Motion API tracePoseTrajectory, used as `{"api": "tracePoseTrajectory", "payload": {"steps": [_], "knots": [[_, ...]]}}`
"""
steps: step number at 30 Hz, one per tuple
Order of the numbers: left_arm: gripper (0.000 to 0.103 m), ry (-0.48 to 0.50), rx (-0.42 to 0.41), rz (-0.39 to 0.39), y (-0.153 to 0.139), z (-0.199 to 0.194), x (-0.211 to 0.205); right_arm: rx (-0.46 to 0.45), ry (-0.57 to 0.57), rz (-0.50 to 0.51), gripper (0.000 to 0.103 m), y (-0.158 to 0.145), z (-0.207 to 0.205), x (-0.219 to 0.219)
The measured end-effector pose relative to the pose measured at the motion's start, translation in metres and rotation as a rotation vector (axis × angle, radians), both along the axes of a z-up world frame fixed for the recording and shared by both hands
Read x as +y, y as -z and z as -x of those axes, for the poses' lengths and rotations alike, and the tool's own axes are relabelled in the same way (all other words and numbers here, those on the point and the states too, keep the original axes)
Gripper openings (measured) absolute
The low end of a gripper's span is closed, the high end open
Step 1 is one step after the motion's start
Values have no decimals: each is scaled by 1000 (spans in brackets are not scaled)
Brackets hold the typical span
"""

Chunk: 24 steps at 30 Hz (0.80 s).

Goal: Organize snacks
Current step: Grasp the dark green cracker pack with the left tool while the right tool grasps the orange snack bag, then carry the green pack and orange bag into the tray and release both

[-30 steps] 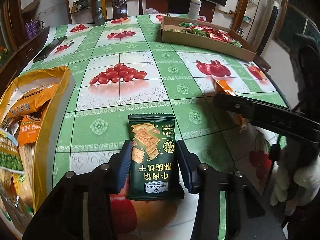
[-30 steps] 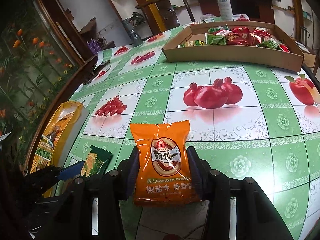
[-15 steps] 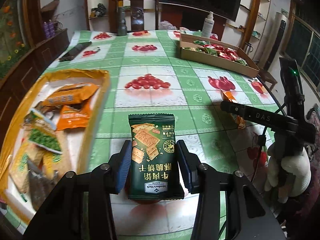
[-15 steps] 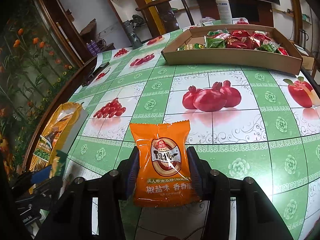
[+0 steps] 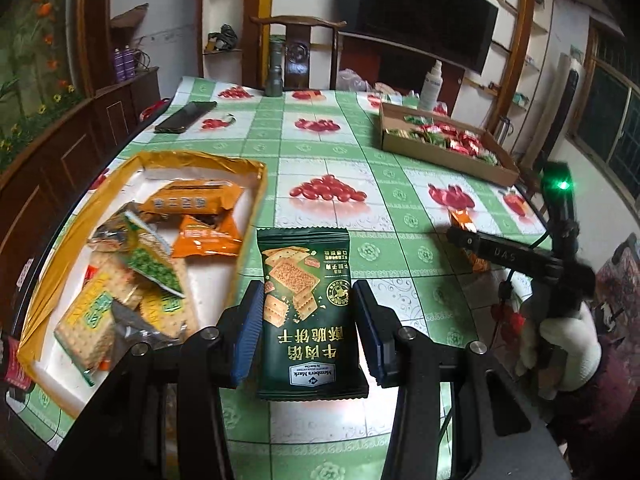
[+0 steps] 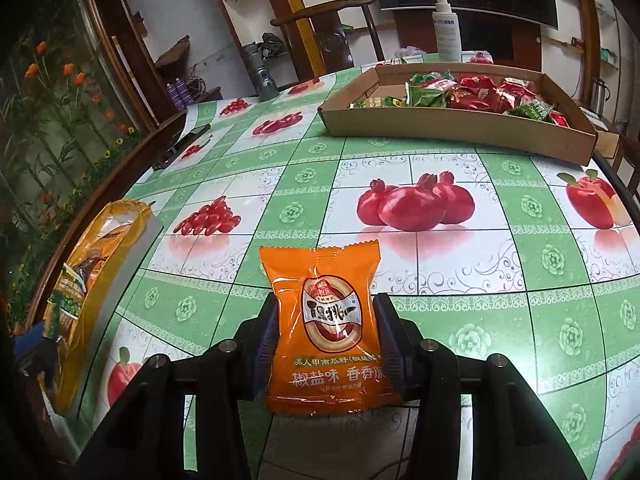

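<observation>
**A:** What have I got in the left gripper [image 5: 306,334]?

**B:** You're clamped on the green pack [image 5: 306,312], blue pads [image 5: 250,336] pressed to both its side edges. It sits upright between the fingers, label upside down to the camera, lifted clear above the table [image 5: 400,248].

**A:** And the right gripper [image 6: 326,344]?

**B:** Same story: its jaws are pinched on the orange pack [image 6: 326,320], one pad on each side. From my left camera I can see that tool off to the right, held in a white-gloved hand [image 5: 560,340], with the orange pack's tip poking out past its finger.

**A:** What's just beyond the green pack?

**B:** To its left, the yellow tray [image 5: 256,184], lying flat on the table. Inside it there are cracker packs, a green pea pack and a couple of orange ones, piled loosely and overlapping. The green pack hangs just beside the tray's near right wall, not over it.

**A:** Farther out?

**B:** Open tablecloth with fruit prints, then the cardboard box [image 6: 460,132] at the far right, holding red and green packs. It's well apart from both grippers. A dark phone [image 5: 184,116] lies near the far left edge, a grey flashlight [image 5: 276,68] stands at the far end, and a spray bottle [image 6: 446,28] stands behind the box. A wooden chair [image 5: 298,40] stands beyond the table.
</observation>
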State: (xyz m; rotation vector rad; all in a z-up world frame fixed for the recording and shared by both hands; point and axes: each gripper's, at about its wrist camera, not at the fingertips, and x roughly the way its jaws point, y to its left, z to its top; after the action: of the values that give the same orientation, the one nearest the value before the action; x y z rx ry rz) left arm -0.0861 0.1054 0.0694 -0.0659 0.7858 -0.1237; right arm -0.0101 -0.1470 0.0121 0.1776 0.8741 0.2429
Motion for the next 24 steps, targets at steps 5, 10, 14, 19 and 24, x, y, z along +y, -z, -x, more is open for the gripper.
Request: {"api": "tracePoseTrajectory", "payload": {"steps": [5,10,14,19,24], "knots": [[43,-29,-37,49,-8,12,26,-3,21,-2,48,1,1,-3],[43,-100,-84,93,-19,27,69,3,22,30,48,-1,2,0],[43,-177,-96,118,-17,32,110,-2,-36,9,48,-18,14,22],[43,-236,-86,129,-6,28,142,-28,-172,-21,47,-47,25,78],[43,-260,-62,118,4,12,165,-6,-315,-48,47,-62,24,150]]}}
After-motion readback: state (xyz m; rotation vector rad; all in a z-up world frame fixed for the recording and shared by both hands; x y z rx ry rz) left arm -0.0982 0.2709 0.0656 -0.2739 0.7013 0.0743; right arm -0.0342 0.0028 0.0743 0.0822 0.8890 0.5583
